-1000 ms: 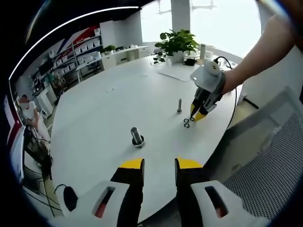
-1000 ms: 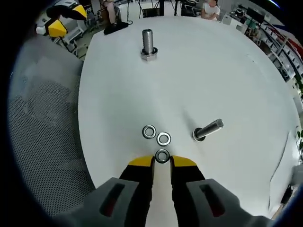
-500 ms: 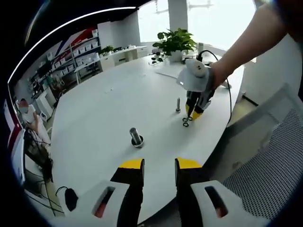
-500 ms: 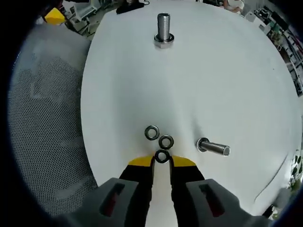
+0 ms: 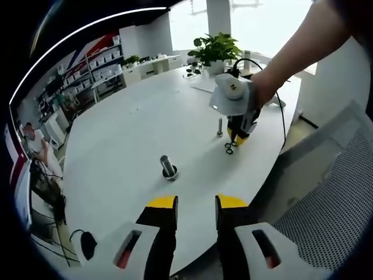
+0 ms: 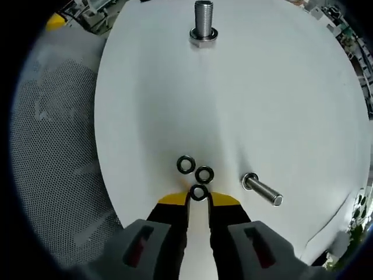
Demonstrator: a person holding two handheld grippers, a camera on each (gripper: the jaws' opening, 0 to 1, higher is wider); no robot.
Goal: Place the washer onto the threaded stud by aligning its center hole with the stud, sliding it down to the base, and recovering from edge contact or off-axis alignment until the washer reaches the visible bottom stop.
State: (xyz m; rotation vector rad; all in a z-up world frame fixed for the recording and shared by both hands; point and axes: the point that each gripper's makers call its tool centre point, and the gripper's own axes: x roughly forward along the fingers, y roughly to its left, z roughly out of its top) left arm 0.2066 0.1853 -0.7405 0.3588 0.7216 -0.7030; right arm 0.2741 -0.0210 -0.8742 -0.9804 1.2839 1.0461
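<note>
Since the prior frame your right gripper [image 6: 199, 199] has tipped steeper; jaws slightly apart straddle the nearest washer [image 6: 199, 192], flat on the table [image 6: 274, 87]. Pinch its rim squarely before lifting toward the stud [image 6: 261, 190].

Bright windows [image 5: 274, 23] behind a potted plant [image 5: 217, 49]; shelving [image 5: 93, 70] lines the left wall.

Nearest washer [image 6: 199, 193] partly hidden between right gripper [image 6: 199, 200] tips; grip indiscernible.
</note>
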